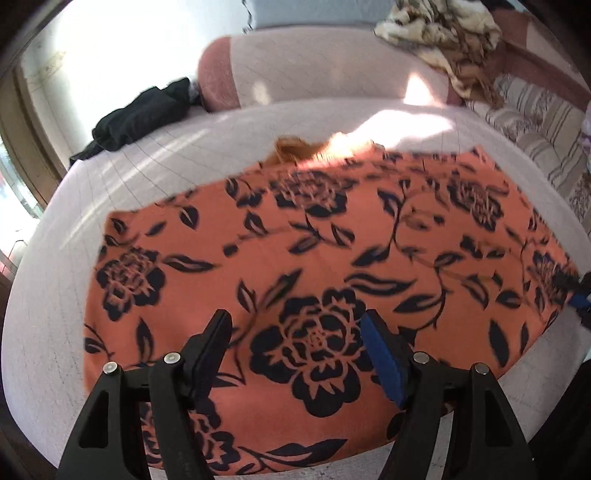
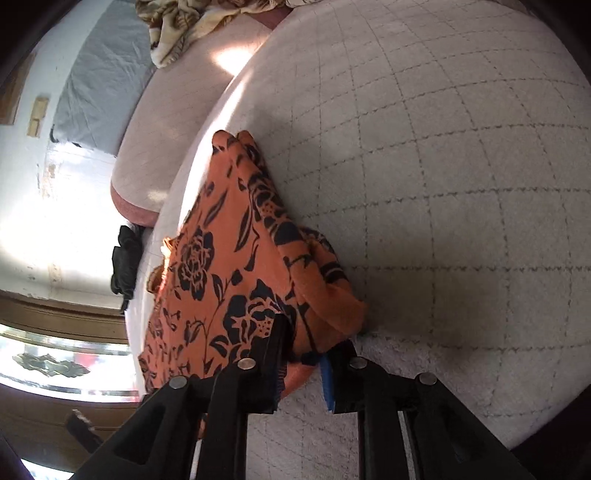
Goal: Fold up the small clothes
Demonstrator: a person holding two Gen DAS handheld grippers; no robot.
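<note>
- Left wrist view: orange floral garment [image 1: 314, 258] lies spread on the quilted bed [image 1: 155, 155], most of it flat, far edge a bit bunched up near the sunlit patch.
- Your left gripper [image 1: 297, 343] hangs over the near-middle of the cloth w/ jaws apart, nothing between them; cloth under it looks untouched.
- Right wrist view: your right gripper [image 2: 308, 350] has its jaws clamped on the garment's corner [image 2: 317, 332]; fabric is pinched between the pads and bunches up just ahead of them.
- Same gripper shows as a blue tip at the cloth's right edge in the left view.
- Step in hand, as I read it: right side is gripped, left side isn't yet, so you're setting up the 1st fold, approx. at the start of the job.
- Next move calls for: get your left jaws down onto an edge or corner on the cloth's left side, close on it, then lift both ends together and carry one side over the other.
- Keep tension even, else the bunched far edge drags along.
- Other stuff: dark clothing [image 1: 140, 118] by the bolster cushion [image 1: 295, 62], patterned blanket [image 1: 443, 33] further back; both well apart from the garment.
</note>
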